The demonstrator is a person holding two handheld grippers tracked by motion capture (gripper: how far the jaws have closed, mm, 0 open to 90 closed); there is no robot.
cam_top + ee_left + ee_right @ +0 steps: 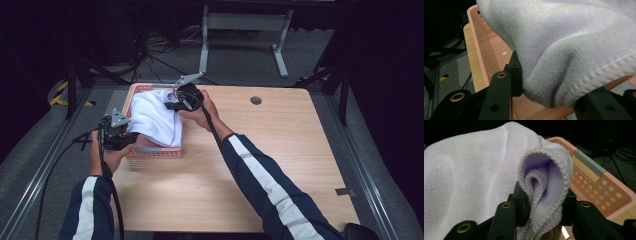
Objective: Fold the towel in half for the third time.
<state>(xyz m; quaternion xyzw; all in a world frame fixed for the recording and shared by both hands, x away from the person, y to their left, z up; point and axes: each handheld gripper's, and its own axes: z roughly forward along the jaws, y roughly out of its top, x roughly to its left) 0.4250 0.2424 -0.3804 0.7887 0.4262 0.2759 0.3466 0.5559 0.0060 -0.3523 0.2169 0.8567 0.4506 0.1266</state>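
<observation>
Towel [154, 117], heaped over the pink basket [150, 152] at the table's far-left corner, is clenched by my left claw [131, 138] and right claw [171, 106]; its thick folds could slip free or drag the basket.

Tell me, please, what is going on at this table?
A person is handling a white towel with a tool in each hand, over a pink basket at the table's left side. The left tool grips the towel's near edge and the right tool pinches a bunched, folded corner at the far side. The towel lies draped over the basket, partly inside it, and whether it is going in or coming out cannot be told.
</observation>
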